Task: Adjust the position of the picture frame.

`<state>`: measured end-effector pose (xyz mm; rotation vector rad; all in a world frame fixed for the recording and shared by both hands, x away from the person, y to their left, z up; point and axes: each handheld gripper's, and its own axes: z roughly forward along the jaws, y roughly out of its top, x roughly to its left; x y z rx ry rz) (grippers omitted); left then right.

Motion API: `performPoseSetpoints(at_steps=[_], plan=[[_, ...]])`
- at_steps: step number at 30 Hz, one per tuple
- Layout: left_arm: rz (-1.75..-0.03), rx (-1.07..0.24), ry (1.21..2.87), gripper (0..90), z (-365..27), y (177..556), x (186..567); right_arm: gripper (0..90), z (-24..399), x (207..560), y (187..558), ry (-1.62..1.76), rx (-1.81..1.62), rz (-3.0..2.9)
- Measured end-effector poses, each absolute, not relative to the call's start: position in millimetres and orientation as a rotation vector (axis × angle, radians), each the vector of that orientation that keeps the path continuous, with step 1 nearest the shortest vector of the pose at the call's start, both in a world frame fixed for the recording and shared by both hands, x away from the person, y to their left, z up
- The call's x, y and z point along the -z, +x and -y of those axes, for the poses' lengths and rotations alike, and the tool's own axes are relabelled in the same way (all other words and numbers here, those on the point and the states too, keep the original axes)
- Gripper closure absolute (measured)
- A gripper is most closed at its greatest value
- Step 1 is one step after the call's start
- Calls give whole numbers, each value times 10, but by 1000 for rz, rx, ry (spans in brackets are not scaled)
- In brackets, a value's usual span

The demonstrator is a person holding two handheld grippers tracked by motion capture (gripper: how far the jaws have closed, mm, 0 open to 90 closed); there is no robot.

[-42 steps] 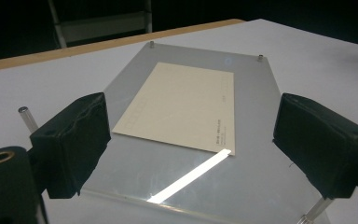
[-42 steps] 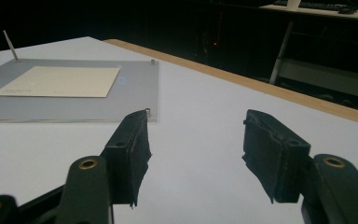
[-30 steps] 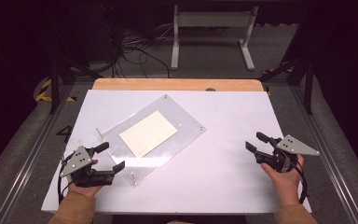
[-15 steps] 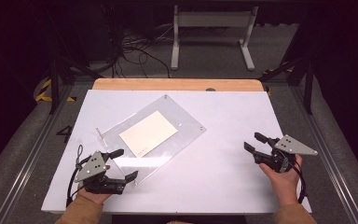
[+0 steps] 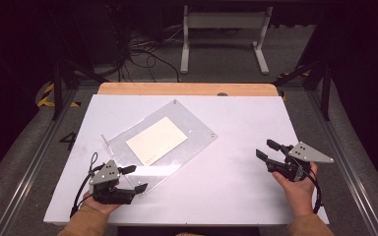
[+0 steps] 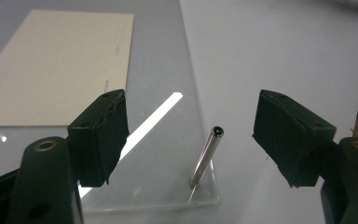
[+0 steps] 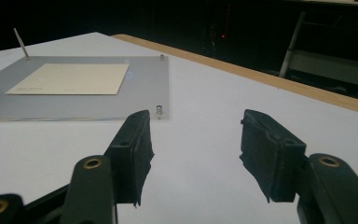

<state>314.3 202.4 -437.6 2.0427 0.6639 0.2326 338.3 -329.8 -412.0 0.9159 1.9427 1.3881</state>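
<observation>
**Left jaws straddling the near-corner pin of the acrylic plate**

The left gripper stood unclenched, its jaws having just been closing, with the metal pin between the pads but touching neither. The pin rose, slightly tilted, from the acrylic plate's corner nearest the tabletop's front-left. A cream card lay under the plate. The right gripper, released and holding nothing, stayed well apart near the right edge. Another pin, apparently alike, stood at the plate's left corner.
</observation>
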Motion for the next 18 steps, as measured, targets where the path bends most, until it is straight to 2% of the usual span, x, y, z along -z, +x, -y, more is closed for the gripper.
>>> performPoseSetpoints(at_steps=[4, 10, 11, 13, 18], plan=[[-679, -184, 2069, 334, -2015, 3176, 4424, 434, 3299, 4119, 3382, 919, -1395, -1942], [-656, -138, 2087, 509, -1987, 3162, 4433, 438, 3300, 4123, 3385, 923, -1392, -1948], [-644, -124, 2105, 581, -1977, 3165, 4438, 439, 3298, 4122, 3383, 923, -1392, -1948], [-642, -115, 2122, 653, -1964, 3168, 4446, 441, 3298, 4123, 3382, 924, -1391, -1950], [-630, -124, 2159, 780, -1953, 3167, 4455, 442, 3295, 4129, 3385, 926, -1392, -1952]])
